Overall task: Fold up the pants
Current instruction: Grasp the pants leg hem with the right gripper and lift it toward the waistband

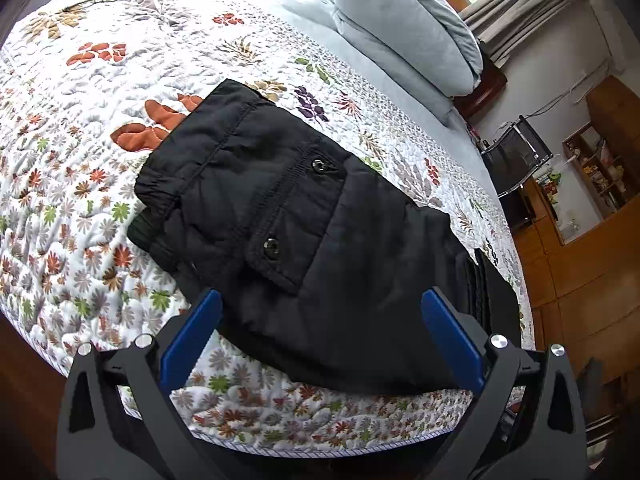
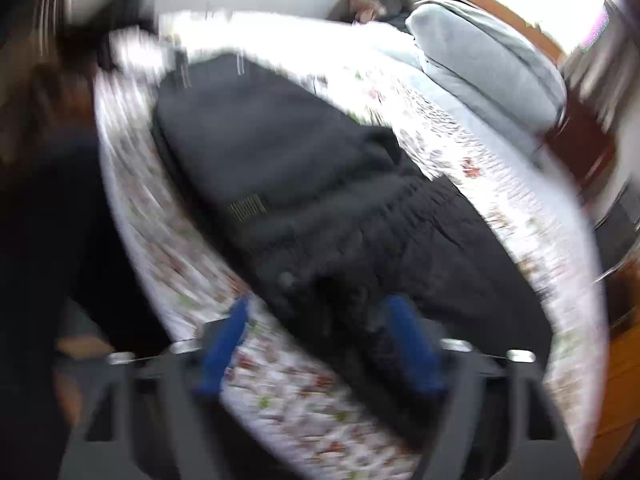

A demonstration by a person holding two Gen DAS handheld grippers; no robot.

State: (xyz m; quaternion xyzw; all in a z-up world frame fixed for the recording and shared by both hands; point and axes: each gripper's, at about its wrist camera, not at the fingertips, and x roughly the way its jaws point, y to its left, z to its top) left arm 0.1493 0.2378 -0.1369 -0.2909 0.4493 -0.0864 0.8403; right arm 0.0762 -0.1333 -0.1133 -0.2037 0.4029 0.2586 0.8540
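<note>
Black pants (image 1: 304, 216) lie folded in a compact bundle on the floral quilt (image 1: 80, 140), with a snap-button pocket flap on top and the elastic waistband at the left. My left gripper (image 1: 320, 308) is open, with its blue fingers (image 1: 192, 340) either side of the bundle's near edge, holding nothing. The right wrist view is blurred by motion. It shows the black pants (image 2: 280, 168) on the quilt (image 2: 280, 392). My right gripper (image 2: 320, 316) is open above the near part of the pants, holding nothing.
Folded grey bedding (image 1: 404, 24) is stacked at the bed's far right. The bed's near edge (image 1: 320, 446) runs just below my left gripper. A black chair (image 1: 516, 156) and wooden shelves (image 1: 600, 176) stand beside the bed on the right.
</note>
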